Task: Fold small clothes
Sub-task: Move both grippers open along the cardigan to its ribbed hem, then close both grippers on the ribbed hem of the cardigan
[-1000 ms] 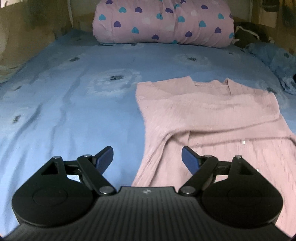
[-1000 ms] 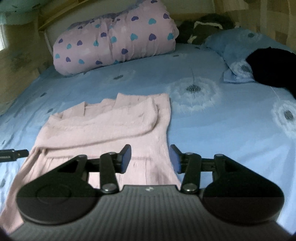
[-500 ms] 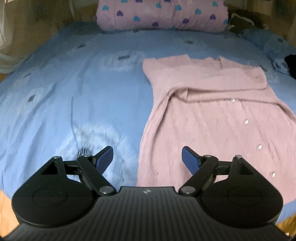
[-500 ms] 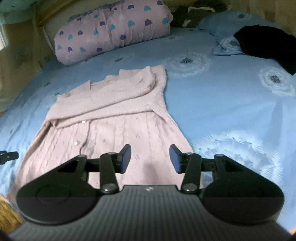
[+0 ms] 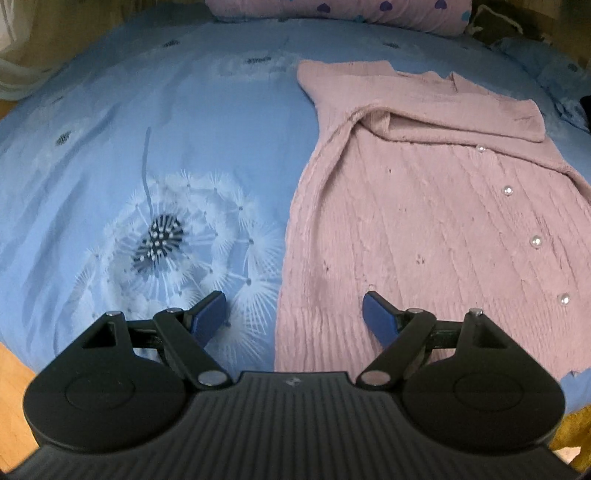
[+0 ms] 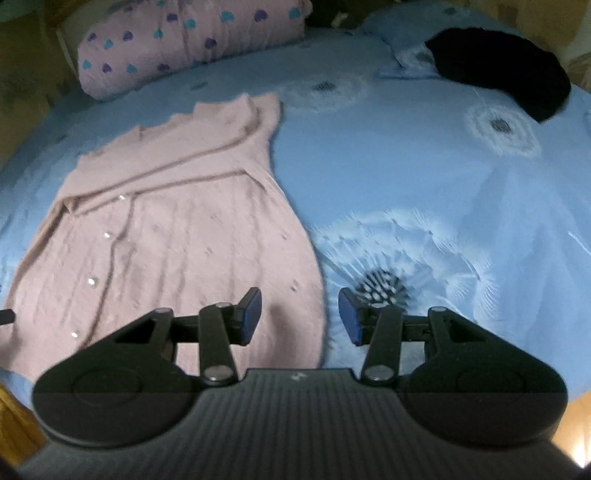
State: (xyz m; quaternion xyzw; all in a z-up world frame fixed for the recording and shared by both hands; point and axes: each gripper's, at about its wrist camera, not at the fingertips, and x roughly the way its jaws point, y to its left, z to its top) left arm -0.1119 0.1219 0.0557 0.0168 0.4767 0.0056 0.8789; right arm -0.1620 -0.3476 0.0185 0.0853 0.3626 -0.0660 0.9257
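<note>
Both grippers pulled back to cardigan (image 5: 424,221) hem vs 1s ago, left gripper (image 5: 294,314) wide, right gripper (image 6: 300,314) narrower, both empty → hem grab prob next.

My left view cut off the pink cardigan (image 5: 424,229) at the right edge and the heart-print pillow (image 5: 332,9) at the top. My right view was blurred; its lower hem hid behind my right gripper (image 6: 300,315).

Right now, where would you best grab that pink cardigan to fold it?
Probably at the near hem corners of the pink cardigan, coming from the near bed edge. Its sleeves already lie folded across the chest, and the left gripper and right gripper hover open over those corners.
</note>
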